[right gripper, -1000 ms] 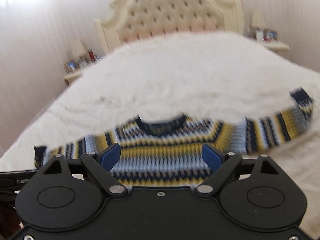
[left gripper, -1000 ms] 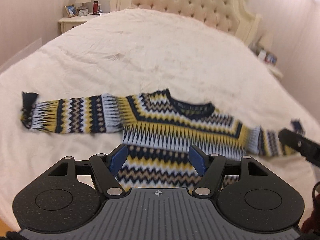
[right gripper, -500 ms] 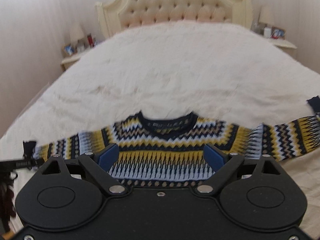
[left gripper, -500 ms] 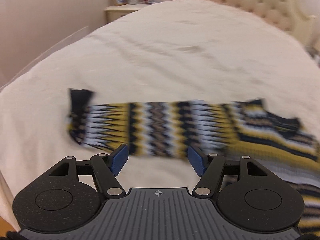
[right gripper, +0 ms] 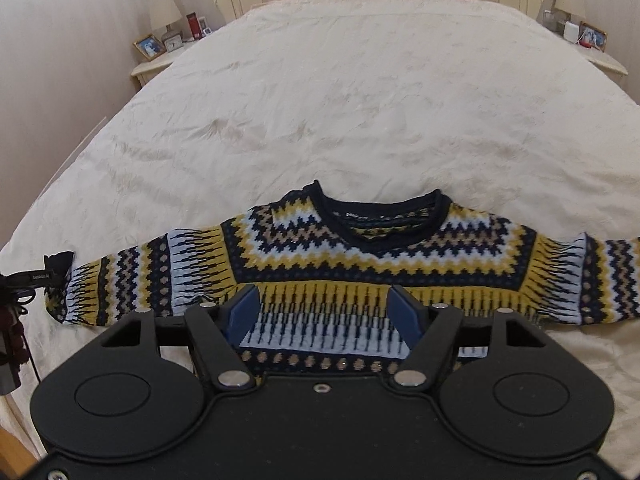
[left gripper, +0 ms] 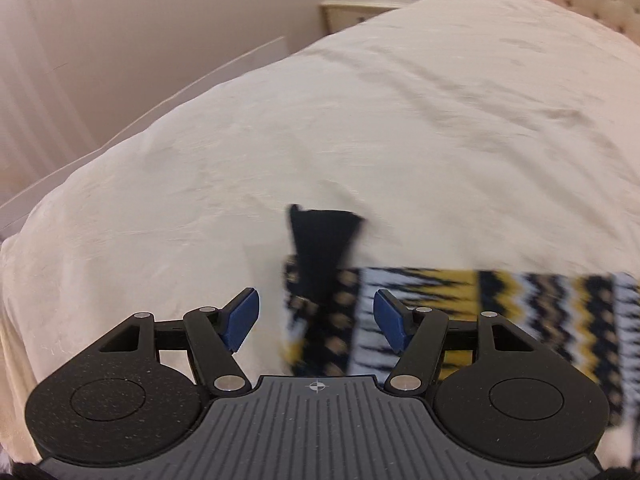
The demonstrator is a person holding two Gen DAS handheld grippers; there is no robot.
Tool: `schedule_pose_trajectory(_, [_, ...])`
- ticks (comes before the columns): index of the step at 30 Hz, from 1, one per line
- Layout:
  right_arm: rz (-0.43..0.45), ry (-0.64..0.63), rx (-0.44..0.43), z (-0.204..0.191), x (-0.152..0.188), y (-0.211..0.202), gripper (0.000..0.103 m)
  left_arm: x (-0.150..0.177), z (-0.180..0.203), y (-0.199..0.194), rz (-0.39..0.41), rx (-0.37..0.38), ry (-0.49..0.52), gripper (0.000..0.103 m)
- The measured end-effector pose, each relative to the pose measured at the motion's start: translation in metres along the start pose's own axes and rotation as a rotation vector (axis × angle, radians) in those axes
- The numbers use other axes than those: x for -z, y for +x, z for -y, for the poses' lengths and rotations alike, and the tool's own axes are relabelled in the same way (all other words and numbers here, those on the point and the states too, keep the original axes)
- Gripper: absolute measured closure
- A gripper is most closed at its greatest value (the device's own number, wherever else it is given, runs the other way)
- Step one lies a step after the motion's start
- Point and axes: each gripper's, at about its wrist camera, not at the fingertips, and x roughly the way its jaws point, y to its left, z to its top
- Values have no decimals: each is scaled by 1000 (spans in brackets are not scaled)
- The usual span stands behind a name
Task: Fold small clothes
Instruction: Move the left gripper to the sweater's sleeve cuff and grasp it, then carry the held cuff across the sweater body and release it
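In the left wrist view, we hold the left gripper [left gripper: 316,320] unclenched over the sweater [left gripper: 500,316] sleeve's dark cuff [left gripper: 322,240]; the sleeve runs rightward from it. In the right wrist view, the right gripper [right gripper: 322,314], jaws closing on nothing, hovers over the sweater's chest below the collar [right gripper: 378,220].

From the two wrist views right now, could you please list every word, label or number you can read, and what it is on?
"Ge...AI", middle letters blurred: on the left hand-held gripper.
Neck label of the sweater: too small.
Red bottle and clock: unreadable.
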Motion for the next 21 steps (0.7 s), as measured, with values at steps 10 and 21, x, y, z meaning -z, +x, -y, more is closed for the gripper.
schedule_pose_trajectory(10, [-49, -7, -27, -4, 4, 9, 30, 7, -12, 37, -110, 10, -81, 95])
schedule_pose_trajectory(21, [-92, 37, -92, 29, 21, 5, 30, -3, 30, -88, 121, 215, -89, 97])
